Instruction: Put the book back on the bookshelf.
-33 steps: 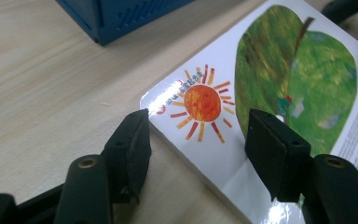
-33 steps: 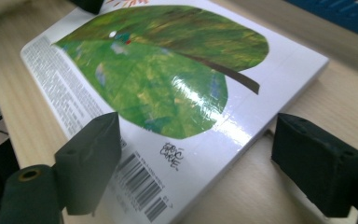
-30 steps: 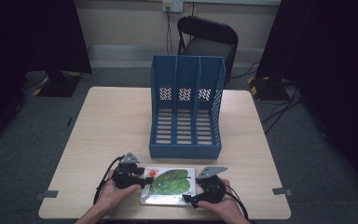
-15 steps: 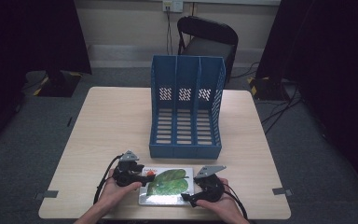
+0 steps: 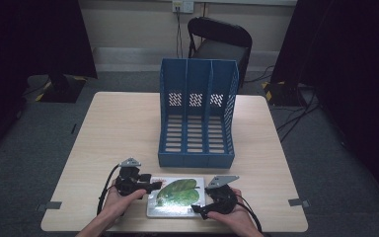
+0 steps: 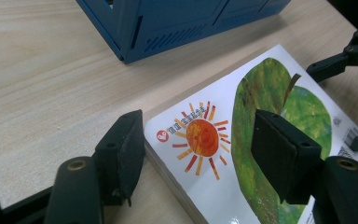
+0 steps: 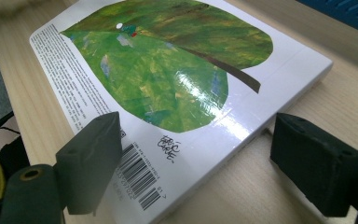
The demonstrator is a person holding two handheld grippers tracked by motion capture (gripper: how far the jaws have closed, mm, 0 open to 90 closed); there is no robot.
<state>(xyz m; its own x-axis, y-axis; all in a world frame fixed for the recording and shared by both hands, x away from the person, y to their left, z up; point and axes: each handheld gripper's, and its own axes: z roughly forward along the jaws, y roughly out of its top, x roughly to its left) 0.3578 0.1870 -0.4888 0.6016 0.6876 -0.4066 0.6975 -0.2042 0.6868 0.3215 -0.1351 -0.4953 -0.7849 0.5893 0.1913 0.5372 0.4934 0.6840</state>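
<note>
A pale wooden table (image 5: 128, 128) is set in a dim room with grey carpet; a dark chair (image 5: 220, 42) stands behind it, and a blue three-compartment file rack (image 5: 197, 116) stands upright at the table's centre.

The book (image 5: 176, 196), a thick board-type volume with a glossy white cover bearing a green leaf and an orange sun, lies flat near the front edge of the table, just in front of the rack and apart from it.

The left gripper (image 5: 147, 186) is positioned at the book's left end. In the left gripper view its jaws stand half open and have just been closing: one pad (image 6: 121, 149) sits beside the book's edge on the table, the other (image 6: 279, 151) hovers above the cover. No grip is made.

The right gripper (image 7: 205, 163) is held at the book's right corner by the barcode. Its jaws stand wide, one over the cover and one off the edge beside it; nothing is clamped.

The book is judged stiff and moderately heavy, so no sagging is expected when lifted. The laminated cover reflects light and is judged slippery. Hold is best taken across the thickness at an edge, with one pad slid beneath.
</note>
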